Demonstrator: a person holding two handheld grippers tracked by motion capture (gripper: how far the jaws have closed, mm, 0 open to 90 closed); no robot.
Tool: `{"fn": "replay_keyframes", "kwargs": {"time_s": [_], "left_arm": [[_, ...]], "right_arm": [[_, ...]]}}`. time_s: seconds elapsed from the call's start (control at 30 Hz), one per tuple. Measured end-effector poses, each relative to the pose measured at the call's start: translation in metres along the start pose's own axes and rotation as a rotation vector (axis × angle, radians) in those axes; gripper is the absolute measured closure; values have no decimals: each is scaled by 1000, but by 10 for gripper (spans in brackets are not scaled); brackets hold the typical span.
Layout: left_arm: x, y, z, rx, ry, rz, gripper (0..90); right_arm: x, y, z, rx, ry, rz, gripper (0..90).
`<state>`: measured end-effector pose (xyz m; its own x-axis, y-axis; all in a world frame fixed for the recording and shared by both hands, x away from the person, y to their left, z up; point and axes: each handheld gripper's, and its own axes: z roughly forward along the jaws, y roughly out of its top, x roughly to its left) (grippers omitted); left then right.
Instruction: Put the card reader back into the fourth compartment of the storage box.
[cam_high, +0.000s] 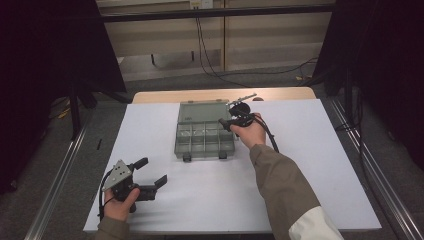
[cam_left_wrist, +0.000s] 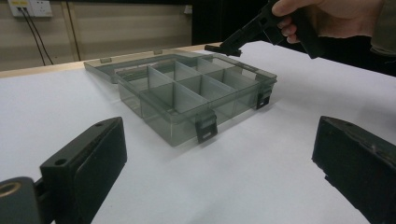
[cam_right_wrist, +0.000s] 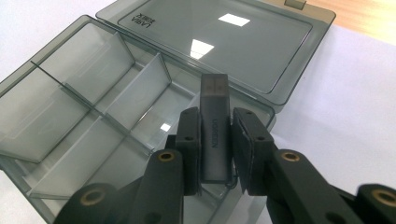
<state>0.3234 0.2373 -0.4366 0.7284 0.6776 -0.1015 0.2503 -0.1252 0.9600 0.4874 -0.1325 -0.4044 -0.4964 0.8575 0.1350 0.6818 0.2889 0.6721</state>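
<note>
Clearly "UGREEN" — USB stick label

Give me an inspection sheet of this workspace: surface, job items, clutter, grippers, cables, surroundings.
Surface: white sheet covering a wooden table, whose far edge shows bare.
Job's things: grey see-through compartment box, lid open and laid flat behind it, compartments look empty; dark USB-style stick.
Clutter: nothing seen.
Grippers: right gripper shut on the stick, held over the box's right end; left gripper open, nothing between the jaws, at the near left of the sheet.
Cables: one trails from the right gripper across the sheet; others run over the floor beyond the table.
Surroundings: dark curtains either side, pale wall panels, wall socket.
</note>
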Motion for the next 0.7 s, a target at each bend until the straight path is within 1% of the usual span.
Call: {"fn": "replay_keyframes", "kwargs": {"time_s": [0.23, 0.7], "left_arm": [[0, 0, 0, 0, -1, 2, 32], [0, 0, -1, 2, -1, 3, 32]], "right_arm": [[1, -2, 5, 15, 3, -1, 734], [0, -4, 9, 20, -4, 5, 734]]}}
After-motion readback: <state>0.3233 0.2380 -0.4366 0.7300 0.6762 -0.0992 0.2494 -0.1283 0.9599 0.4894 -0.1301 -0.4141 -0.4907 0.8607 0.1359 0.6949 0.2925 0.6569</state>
